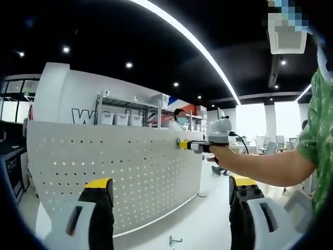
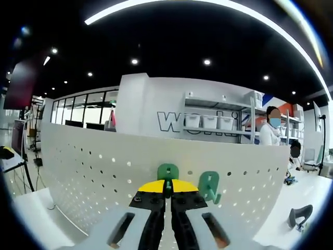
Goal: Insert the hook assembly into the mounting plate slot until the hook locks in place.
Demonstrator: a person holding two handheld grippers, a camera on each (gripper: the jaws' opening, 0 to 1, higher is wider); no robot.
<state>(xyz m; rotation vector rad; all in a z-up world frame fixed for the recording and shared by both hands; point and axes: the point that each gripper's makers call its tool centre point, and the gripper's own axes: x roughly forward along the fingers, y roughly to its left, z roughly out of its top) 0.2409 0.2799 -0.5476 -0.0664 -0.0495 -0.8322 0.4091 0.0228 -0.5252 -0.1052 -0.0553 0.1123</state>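
At the pegboard [image 2: 104, 166], right claw [image 2: 167, 200] hides its hook [image 2: 167, 172].

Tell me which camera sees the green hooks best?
The right gripper view. Two green hooks sit close up on the white pegboard, one right at the right gripper. In the left gripper view, that gripper touches the pegboard far off; I cannot make out hooks.

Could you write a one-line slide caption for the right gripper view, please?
Right gripper, jaws closed on a green hook, presses it to the white pegboard beside a second green hook.
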